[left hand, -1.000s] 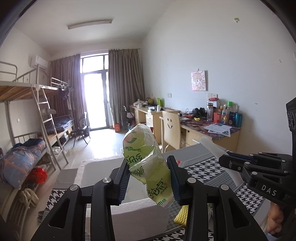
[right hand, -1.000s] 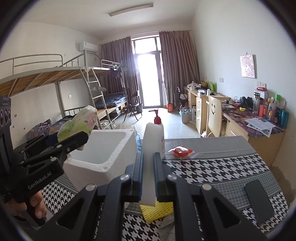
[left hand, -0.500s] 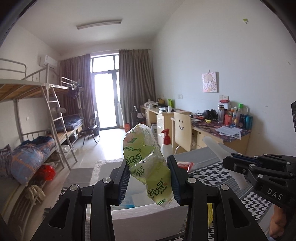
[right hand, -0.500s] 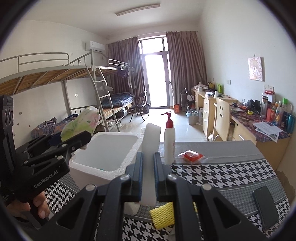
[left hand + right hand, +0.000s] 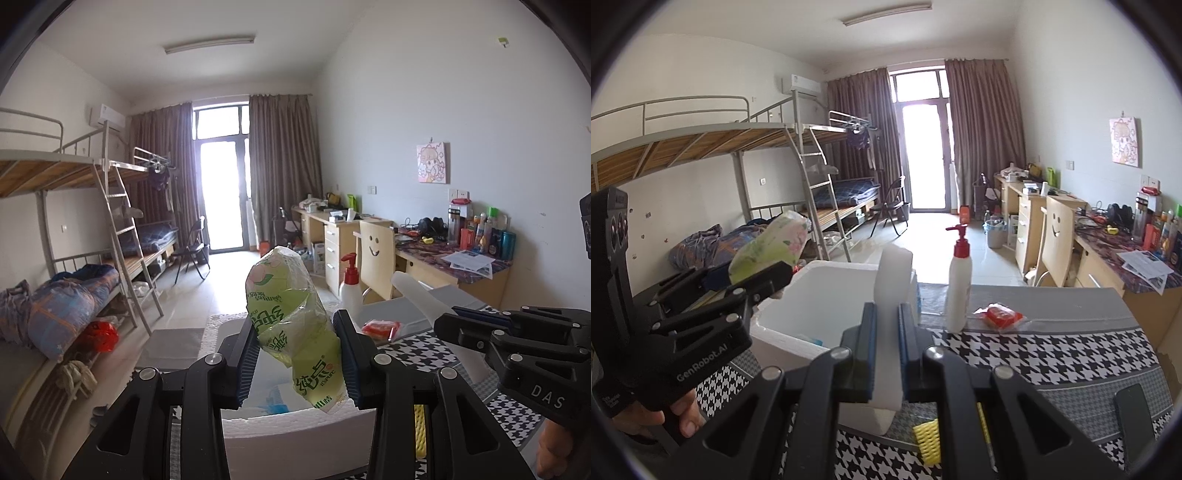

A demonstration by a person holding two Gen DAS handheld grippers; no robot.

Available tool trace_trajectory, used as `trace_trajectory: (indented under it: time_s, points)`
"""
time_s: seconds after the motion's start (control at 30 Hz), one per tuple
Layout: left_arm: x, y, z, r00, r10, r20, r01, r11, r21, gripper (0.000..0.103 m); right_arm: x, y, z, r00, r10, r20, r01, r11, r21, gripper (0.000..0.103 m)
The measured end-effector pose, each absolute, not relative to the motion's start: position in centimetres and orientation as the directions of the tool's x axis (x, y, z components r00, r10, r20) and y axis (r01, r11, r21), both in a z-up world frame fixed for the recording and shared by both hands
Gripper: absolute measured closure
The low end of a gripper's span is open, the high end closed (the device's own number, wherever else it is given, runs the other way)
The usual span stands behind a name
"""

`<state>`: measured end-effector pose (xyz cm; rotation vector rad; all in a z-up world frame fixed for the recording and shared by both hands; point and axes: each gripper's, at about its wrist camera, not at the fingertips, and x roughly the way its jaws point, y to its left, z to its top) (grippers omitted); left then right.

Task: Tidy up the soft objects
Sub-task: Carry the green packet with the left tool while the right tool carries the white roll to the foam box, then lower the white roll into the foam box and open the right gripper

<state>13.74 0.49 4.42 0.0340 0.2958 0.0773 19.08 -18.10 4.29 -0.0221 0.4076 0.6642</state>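
Left gripper: we pinch a green tissue pack between the two fingers, in the middle of the left wrist view. The fingers press on both its sides.
Green tissue pack: we hold it up in the air, tilted, over the white foam box. In the right wrist view it shows at the left middle.
Right gripper: we squeeze a white foam block between the fingers. The fingers are close together with the block in the gap.
White foam block: it stands up from the fingers in the middle of the right wrist view, near the right wall of the box.
White foam box: it sits open on the checked table. We see something blue inside, too small to tell.
Pump bottle: it stands upright on the table, just right of the box.
Red packet: it lies flat beside the bottle.
Yellow sponge: it lies low in the frame, partly hidden by our right gripper.
Black phone: it lies flat at the lower right.
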Motion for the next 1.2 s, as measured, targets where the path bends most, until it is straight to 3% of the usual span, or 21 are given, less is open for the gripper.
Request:
trace_trajectory:
  time_s: [1.2]
  points:
    - [13.7, 4.4, 3.2, 0.930, 0.181, -0.319, -0.176, 0.983, 0.046, 0.061, 21.4, -11.7, 3.9, 0.652, 0.618, -0.439, -0.654, 0.751, 0.086, 0.090]
